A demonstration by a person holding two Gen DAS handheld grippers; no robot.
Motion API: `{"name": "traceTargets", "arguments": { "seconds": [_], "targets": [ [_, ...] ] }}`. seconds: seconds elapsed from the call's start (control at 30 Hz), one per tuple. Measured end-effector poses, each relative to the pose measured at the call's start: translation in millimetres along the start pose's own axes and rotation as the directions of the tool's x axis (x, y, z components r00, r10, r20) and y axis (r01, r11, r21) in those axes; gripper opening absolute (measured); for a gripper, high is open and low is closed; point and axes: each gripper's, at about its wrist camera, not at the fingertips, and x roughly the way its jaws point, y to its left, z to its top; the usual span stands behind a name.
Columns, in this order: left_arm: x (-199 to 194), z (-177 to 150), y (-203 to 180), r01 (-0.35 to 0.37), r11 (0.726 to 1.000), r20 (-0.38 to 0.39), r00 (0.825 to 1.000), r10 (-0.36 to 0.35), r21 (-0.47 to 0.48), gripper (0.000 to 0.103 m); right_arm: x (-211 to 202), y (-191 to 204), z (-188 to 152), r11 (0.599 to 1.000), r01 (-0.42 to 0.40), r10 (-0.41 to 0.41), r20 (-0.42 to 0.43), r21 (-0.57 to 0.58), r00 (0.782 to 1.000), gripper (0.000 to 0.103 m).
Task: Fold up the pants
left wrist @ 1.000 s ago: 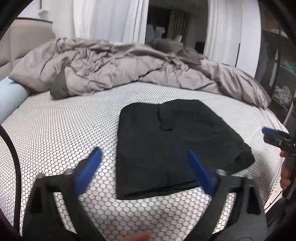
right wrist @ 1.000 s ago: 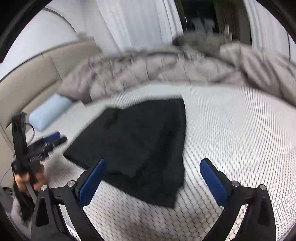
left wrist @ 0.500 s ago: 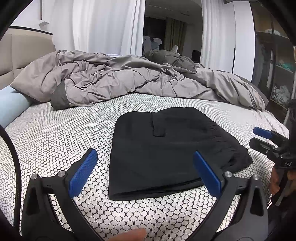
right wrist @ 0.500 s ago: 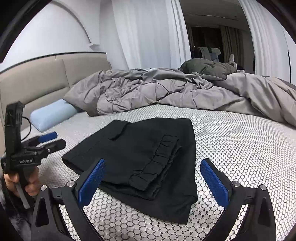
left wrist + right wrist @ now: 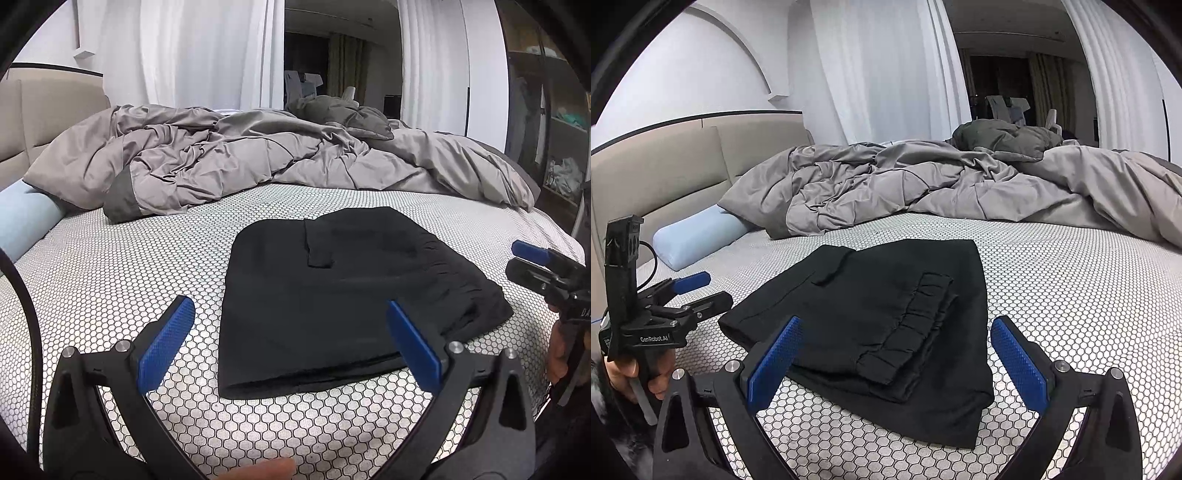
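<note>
**Pants folded on bed; both grippers clear and empty**

Your left gripper hovers over the near edge of the bed with its jaws spread wide and nothing between them. Your right gripper is in the same condition: jaws wide, empty, held above the mattress.

The pants lie ahead of and between the left jaws, folded into a compact black rectangle on the honeycomb-patterned sheet. From the right wrist view, the pants sit just beyond the jaws, with the gathered waistband folded onto the top layer and facing your right gripper. Neither gripper touches the cloth. I judge the fold complete or nearly so.

Risks from here:

- The top layer rests loose. If you drag a jaw across it while pulling away or tidying, the waistband section could slide off and open the fold.
- The corner nearest the right jaws looks slightly bunched and uneven. Pinching only the top layer there would peel it back instead of squaring the stack.
- The mattress is soft; pressing down beside the stack could tilt it and shift the layers.
- The grey duvet lies well beyond the pants, and the blue pillow far to the left of the jaws; neither interferes.
</note>
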Motion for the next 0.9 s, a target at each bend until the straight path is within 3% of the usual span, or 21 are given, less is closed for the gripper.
{"name": "traceTargets", "arguments": {
  "seconds": [0.9],
  "targets": [
    [1, 0, 4, 0.003, 1.000, 0.001, 1.000, -0.003, 0.004, 0.102, 11, -3, -2, 1.000, 0.006, -0.006, -0.014, 0.012, 1.000, 0.103]
  ]
}}
